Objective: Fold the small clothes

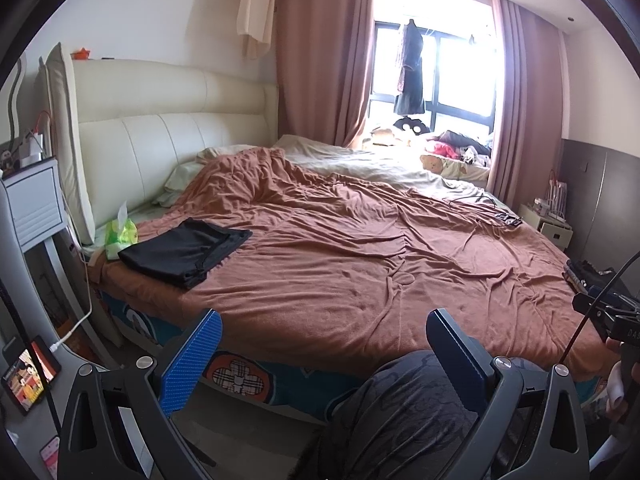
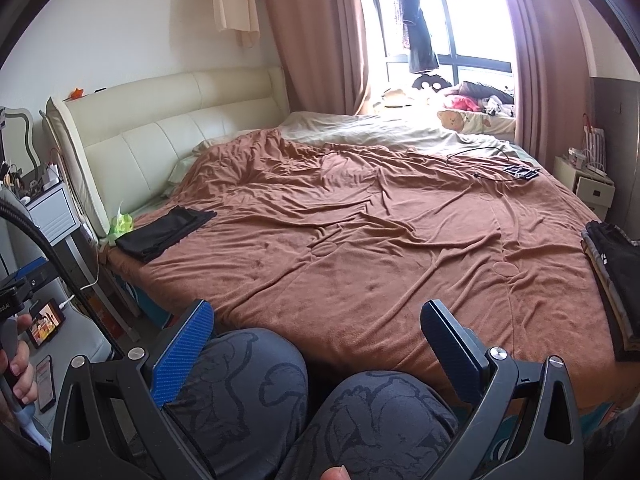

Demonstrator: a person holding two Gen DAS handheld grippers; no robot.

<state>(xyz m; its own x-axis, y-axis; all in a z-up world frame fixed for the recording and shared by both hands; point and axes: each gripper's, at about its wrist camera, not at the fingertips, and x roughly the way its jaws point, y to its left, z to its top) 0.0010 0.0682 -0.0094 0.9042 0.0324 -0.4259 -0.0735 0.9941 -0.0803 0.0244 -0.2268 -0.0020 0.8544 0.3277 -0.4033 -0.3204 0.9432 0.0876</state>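
Note:
A folded black garment (image 1: 184, 250) lies on the brown blanket (image 1: 360, 248) near the bed's left corner, beside the headboard; it also shows in the right wrist view (image 2: 162, 230). A pile of dark clothes (image 2: 616, 264) lies at the bed's right edge, also seen in the left wrist view (image 1: 588, 274). My left gripper (image 1: 324, 344) is open and empty, held back from the bed's near edge. My right gripper (image 2: 316, 332) is open and empty, above the person's knees (image 2: 312, 408).
A green tissue pack (image 1: 120, 236) sits next to the black garment. A cable and a black device (image 2: 520, 170) lie on the bed's far right. A nightstand (image 1: 32, 200) and a phone (image 1: 30, 376) are at left. A white cabinet (image 2: 588, 188) stands at right.

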